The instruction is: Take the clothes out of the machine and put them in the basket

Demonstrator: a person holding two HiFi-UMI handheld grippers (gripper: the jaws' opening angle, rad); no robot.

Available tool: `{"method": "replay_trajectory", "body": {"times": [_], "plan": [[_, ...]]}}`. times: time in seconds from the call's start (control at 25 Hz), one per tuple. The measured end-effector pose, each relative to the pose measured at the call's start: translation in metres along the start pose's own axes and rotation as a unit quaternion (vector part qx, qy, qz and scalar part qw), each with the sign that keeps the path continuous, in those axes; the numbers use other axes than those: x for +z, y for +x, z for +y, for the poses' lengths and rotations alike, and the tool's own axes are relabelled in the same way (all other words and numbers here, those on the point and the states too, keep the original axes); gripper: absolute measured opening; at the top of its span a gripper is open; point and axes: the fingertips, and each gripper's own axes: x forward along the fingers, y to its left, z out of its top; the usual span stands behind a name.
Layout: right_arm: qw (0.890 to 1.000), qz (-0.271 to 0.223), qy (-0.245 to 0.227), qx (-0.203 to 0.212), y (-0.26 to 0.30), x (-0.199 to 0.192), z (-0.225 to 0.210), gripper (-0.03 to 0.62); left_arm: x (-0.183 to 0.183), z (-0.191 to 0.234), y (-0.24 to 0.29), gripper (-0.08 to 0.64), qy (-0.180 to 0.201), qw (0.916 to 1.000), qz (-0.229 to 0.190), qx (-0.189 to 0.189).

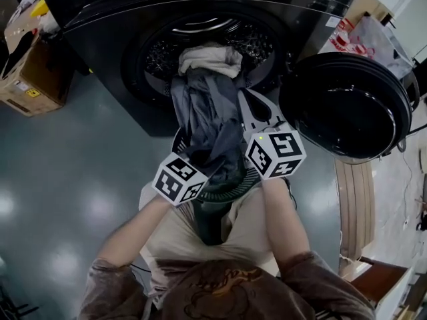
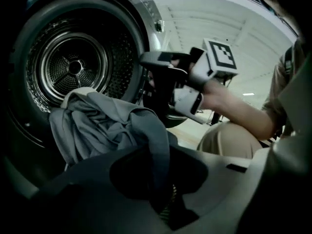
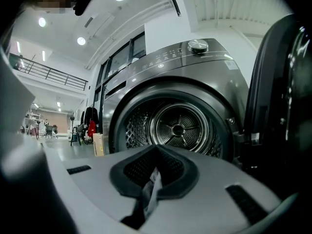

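Observation:
A long grey garment hangs out of the dark machine's drum mouth and down over a ribbed dark basket at my knees. A cream cloth lies on top of it in the opening. My left gripper is mostly hidden under the grey garment; in the left gripper view its jaws are shut on a fold of it. My right gripper points level at the machine beside the garment. It is shut with a thin strip of grey cloth pinched between the jaws.
The round black door stands swung open to the right. A cardboard box sits on the floor at the left, a plastic bag and a wooden piece at the right. The steel drum is otherwise bare inside.

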Motion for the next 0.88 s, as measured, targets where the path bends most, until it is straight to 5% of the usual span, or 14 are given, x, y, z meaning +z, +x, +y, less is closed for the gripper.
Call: {"method": "replay_trajectory", "body": {"times": [0.28,0.48,0.6,0.88], "plan": [[1.0,0.001,0.007,-0.002,0.001,-0.002,-0.001,-0.002,-0.019,-0.017,-0.006,0.088,0.011,0.9999,0.011,0.001],[1.0,0.001,0.012,-0.001,0.002,-0.002,-0.001,-0.002,0.007,0.021,-0.013,0.265,0.016,0.9962,-0.04,0.076],[1.0,0.0,0.011,0.004,0.002,-0.002,0.001,-0.002,0.03,0.058,-0.019,0.295,0.017,0.9903,-0.068,0.12],[1.0,0.001,0.013,0.009,0.001,-0.001,0.003,-0.002,0.06,0.157,-0.007,0.355,0.035,0.9713,-0.059,0.228]]}}
